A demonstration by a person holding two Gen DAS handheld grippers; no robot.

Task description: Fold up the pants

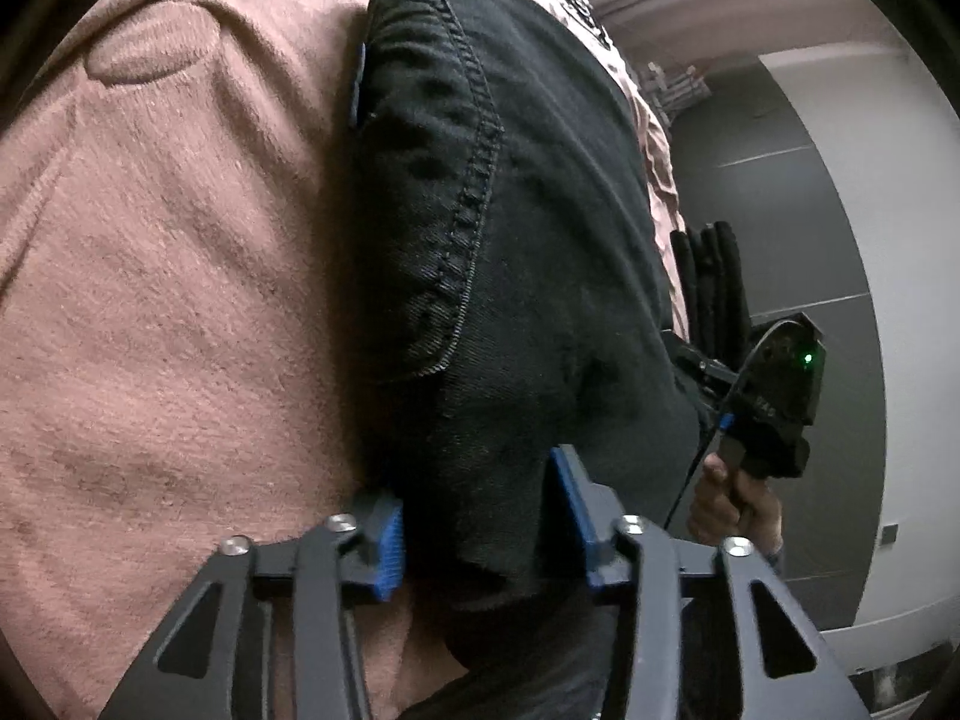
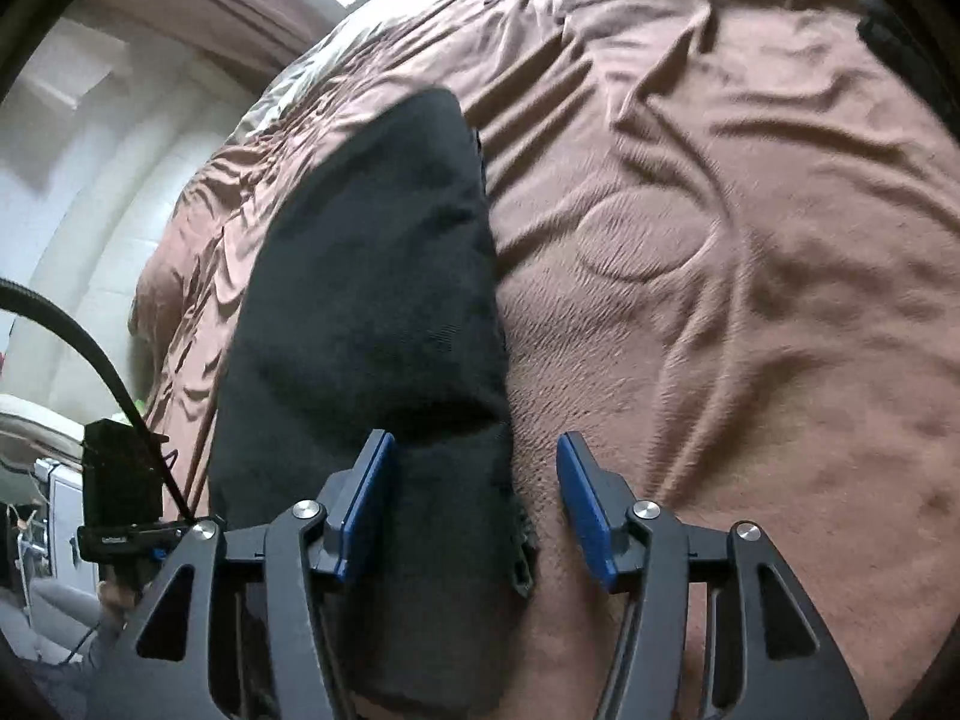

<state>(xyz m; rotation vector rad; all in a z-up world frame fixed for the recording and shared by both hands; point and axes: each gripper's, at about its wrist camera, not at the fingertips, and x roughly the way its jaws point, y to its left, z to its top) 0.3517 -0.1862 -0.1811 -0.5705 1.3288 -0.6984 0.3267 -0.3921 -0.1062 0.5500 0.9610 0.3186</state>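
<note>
1. In the left wrist view, the pink-brown blanket [image 1: 150, 300] fills the left half of the frame.
2. The black pants [image 1: 510, 240] lie folded in the centre, running from top to bottom, with a stitched pocket seam visible.
3. The left gripper [image 1: 480, 516] is at the bottom centre; the pants' edge sits between its blue pads [image 1: 387, 546], but I cannot tell if they press the cloth.
4. At the right edge, a hand [image 1: 735, 507] holds the other device.
5. In the right wrist view, the pants [image 2: 372, 300] lie left of centre on the blanket [image 2: 750, 300].
6. The right gripper [image 2: 474, 504] at the bottom centre is released: its left pad rests on the pants, its right pad over the blanket
</note>
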